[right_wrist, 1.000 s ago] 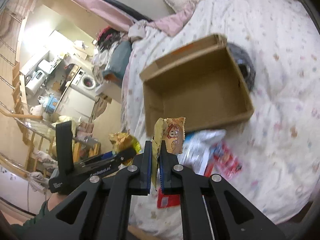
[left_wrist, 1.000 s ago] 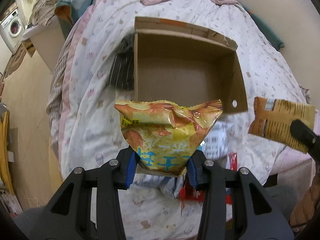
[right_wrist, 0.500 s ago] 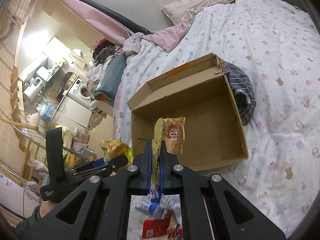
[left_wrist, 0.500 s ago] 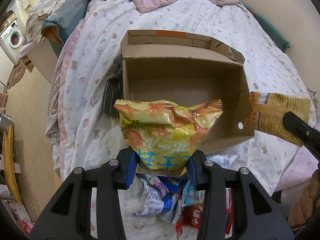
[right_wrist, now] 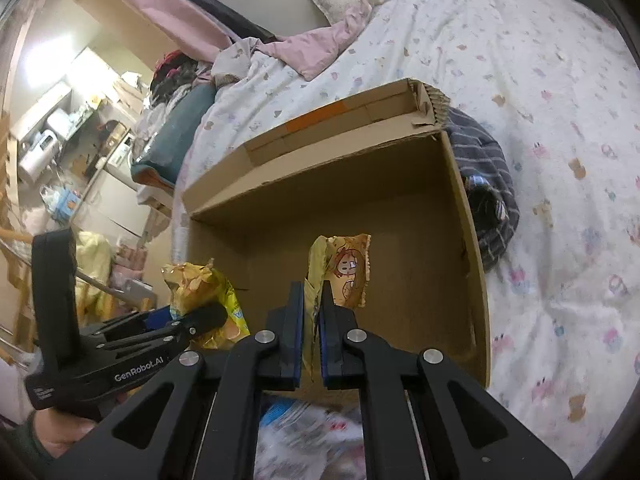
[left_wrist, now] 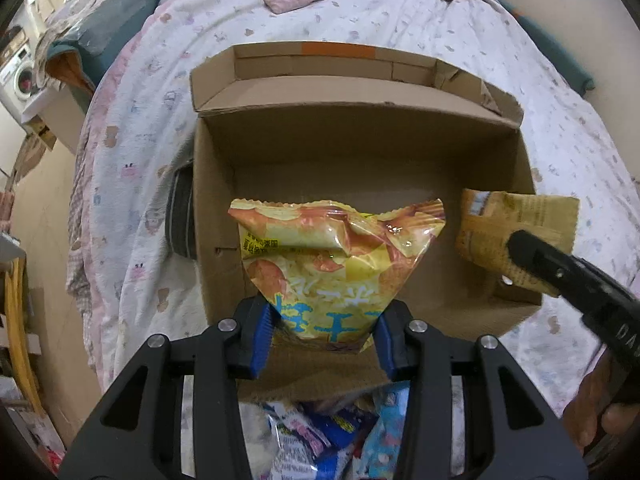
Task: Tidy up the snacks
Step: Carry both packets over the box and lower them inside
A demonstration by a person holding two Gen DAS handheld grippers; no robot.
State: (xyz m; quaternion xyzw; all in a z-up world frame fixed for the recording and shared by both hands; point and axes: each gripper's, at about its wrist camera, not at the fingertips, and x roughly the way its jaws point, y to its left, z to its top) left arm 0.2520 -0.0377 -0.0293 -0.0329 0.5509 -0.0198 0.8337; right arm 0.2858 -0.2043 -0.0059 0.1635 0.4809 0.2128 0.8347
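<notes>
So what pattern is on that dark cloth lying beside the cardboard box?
The dark cloth is navy-grey with thin pale stripes, lying beside the brown cardboard box; clearest in the right wrist view.

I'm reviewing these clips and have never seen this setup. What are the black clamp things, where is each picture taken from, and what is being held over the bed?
There is no robot here. A person holds a hand tool in each hand, and each tool has two jaws and a wide-angle camera looking forward along them.

The left wrist view shows the left gripper closed on a yellow chip bag. The right wrist view shows the right gripper clamped on a thin brown snack packet. Each tool also appears at the edge of the other's picture.

Both snacks are in front of an open cardboard box that sits on a bed with a patterned white quilt. No snacks are visible inside the box. A dark striped garment lies against one side of it. More snack packets are piled at the near edge, below the jaws.
</notes>
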